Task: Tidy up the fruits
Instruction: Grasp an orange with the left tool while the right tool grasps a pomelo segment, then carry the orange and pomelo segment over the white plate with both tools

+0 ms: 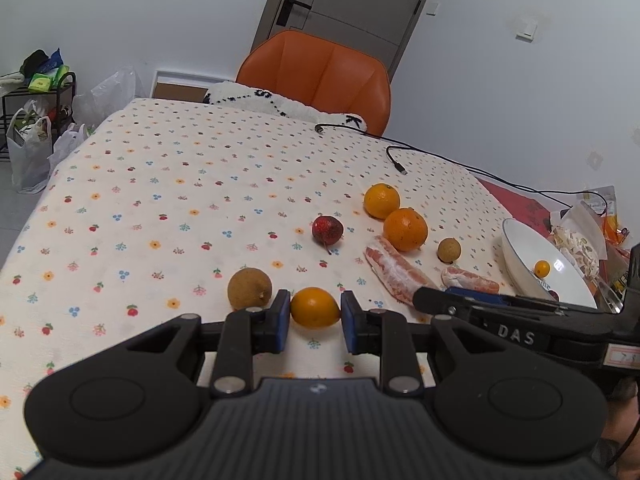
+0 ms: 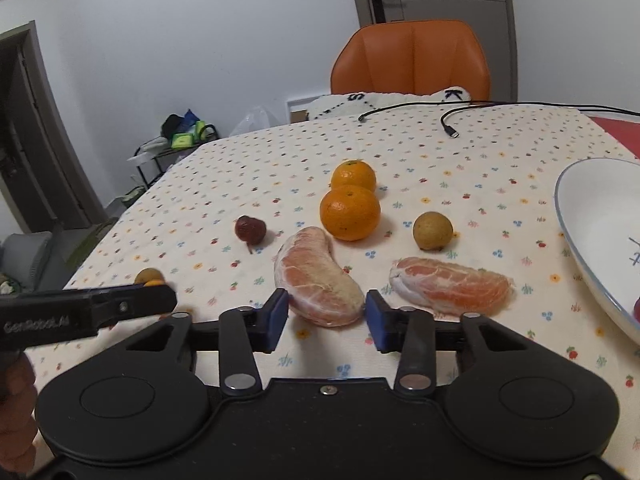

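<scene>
Left gripper point(image 1: 315, 319): jaws on either side of a small orange kumquat point(image 1: 315, 307) that sits on the cloth; the blue pads look to touch its two sides, so it seems gripped.
Right gripper point(image 2: 326, 314): jaws set apart around the near end of a peeled pomelo segment point(image 2: 316, 276); whether the pads touch it I cannot tell.
Near fruit: a second peeled segment point(image 2: 452, 286) lies just right of the first; a brown round fruit point(image 1: 249, 289) sits just left of the kumquat.
Middle fruit: a small brown fruit point(image 2: 433, 230), a dark red fruit point(image 2: 250, 230) with a stem, and two oranges, the nearer orange point(image 2: 349, 212) touching or almost touching the farther orange point(image 2: 353, 176).
Bowl point(image 1: 520, 264): white with a blue rim, at the right of the worktop, holding one small orange fruit point(image 1: 542, 268).
Worktop point(image 1: 160, 184): covered by a cream cloth with small printed flowers; two black cables point(image 2: 450, 130) lie loose at the far side; a red mat point(image 1: 516, 204) shows at the far right.
Beyond the worktop: an orange chair point(image 1: 320, 76) with a white fuzzy cushion point(image 1: 256, 98).
Room: pale walls, a grey door point(image 1: 340, 4) with a black handle, a black rack point(image 1: 40, 100) and plastic bags point(image 1: 28, 152) on the floor at left.
</scene>
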The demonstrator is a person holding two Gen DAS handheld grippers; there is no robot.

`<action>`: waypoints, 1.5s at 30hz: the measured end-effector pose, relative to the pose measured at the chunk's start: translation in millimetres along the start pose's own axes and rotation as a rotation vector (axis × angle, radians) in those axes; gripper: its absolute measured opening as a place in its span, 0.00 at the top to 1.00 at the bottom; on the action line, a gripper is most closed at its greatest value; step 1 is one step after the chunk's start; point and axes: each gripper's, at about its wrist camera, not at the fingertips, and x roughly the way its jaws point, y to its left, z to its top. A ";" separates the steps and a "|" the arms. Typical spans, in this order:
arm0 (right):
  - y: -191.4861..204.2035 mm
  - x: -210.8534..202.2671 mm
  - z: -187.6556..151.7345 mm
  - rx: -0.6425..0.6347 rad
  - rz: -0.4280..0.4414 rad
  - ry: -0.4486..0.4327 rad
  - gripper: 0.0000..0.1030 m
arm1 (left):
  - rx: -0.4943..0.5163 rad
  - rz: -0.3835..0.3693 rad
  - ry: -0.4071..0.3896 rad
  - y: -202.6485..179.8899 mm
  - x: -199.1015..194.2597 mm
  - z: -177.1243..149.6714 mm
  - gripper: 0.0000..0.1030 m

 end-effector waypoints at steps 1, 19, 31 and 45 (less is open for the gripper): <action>-0.2 -1.8 -1.2 -0.002 0.003 0.001 0.65 | -0.001 0.001 -0.002 -0.5 -0.4 0.1 0.76; -5.4 -18.6 -5.6 0.024 0.040 -0.005 0.66 | 0.000 -0.004 -0.012 -6.3 -5.0 -1.5 0.76; 2.5 10.8 6.8 -0.018 0.040 0.003 0.51 | 0.002 -0.009 -0.020 -7.4 1.6 7.5 0.76; 13.2 13.5 6.6 -0.070 0.041 0.012 0.62 | -0.008 -0.004 -0.020 -6.1 6.9 9.5 0.76</action>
